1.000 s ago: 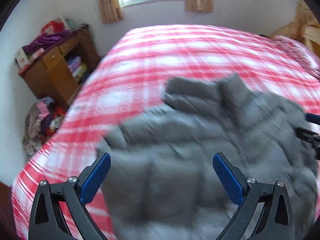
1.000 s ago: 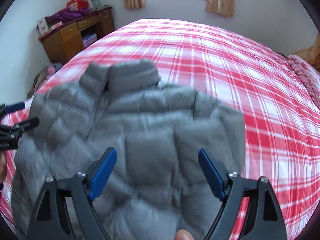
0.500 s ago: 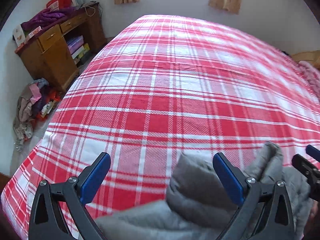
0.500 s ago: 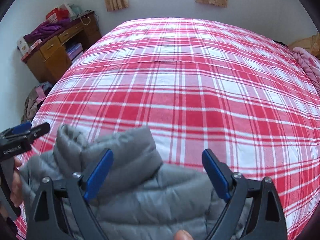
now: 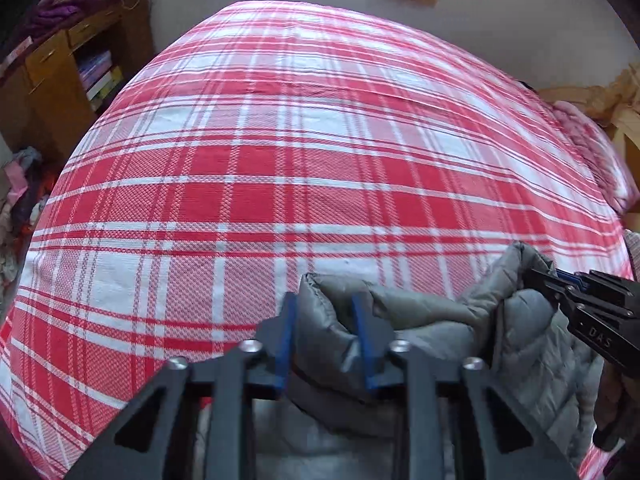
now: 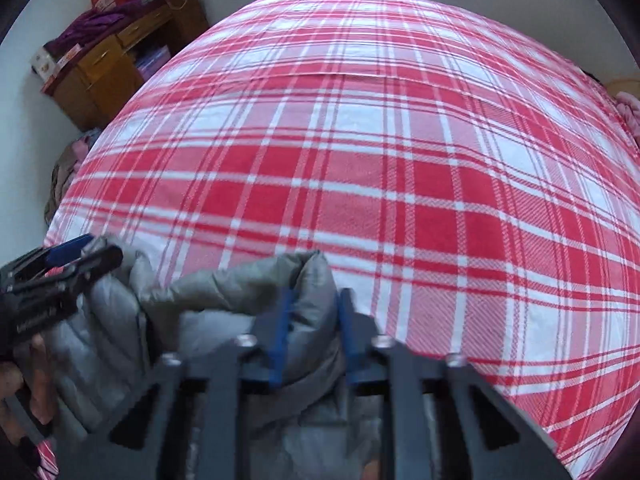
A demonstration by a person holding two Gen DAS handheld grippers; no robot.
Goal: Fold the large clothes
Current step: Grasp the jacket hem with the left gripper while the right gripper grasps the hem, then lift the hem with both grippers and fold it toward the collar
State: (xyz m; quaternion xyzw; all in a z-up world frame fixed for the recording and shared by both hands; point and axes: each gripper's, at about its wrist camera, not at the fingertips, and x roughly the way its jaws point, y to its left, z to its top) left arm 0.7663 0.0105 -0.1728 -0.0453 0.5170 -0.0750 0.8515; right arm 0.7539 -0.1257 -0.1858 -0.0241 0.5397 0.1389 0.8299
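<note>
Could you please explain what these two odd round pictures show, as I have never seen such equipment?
No robot here: a person holds a two-finger clamp in each hand, each carrying a wide-angle camera looking along its fingers. One picture comes from the left gripper, the other from the right gripper. Both are closing on the puffy edge of a grey padded jacket, bunched at the near edge of a bed with a red and white checked sheet. Each camera also glimpses the other gripper. A cluttered wooden desk stands beyond.

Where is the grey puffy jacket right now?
The grey jacket lies bunched at the near edge of the red plaid bed, at the bottom of both views. The left tongs and right tongs are closing on its folds.
</note>
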